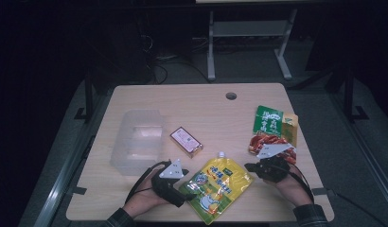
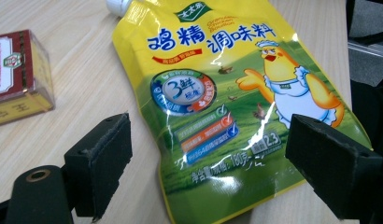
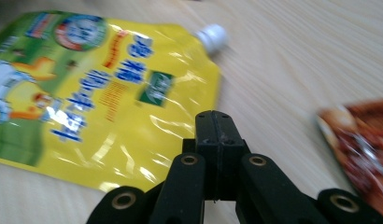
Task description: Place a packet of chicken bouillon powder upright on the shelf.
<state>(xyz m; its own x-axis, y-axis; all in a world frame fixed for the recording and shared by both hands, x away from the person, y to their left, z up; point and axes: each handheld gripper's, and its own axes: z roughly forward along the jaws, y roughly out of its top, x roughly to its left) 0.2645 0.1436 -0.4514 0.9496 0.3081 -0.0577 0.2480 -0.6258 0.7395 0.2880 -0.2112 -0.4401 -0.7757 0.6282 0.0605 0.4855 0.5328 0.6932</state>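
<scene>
A yellow-and-green spouted pouch [image 1: 217, 185] with a cartoon chicken lies flat on the wooden table [image 1: 197, 101], white cap pointing away from the person. My left gripper [image 1: 185, 187] stands open at the pouch's lower left edge; in the left gripper view its two black pads [image 2: 103, 161] straddle the pouch [image 2: 217, 107] without touching it. My right gripper [image 1: 249, 167] is shut with nothing in it, tips just off the pouch's right edge. In the right gripper view its closed jaws rise in front of the pouch [image 3: 101, 88] and its white cap [image 3: 213, 36].
A clear plastic bin [image 1: 137, 140] stands at the left. A small red-and-gold box [image 1: 186, 141] [image 2: 19, 74] lies beside it. A green-and-red snack bag [image 1: 272, 130] [image 3: 360, 140] lies at the right, close behind my right hand. A cable hole [image 1: 231, 96] sits near the far edge.
</scene>
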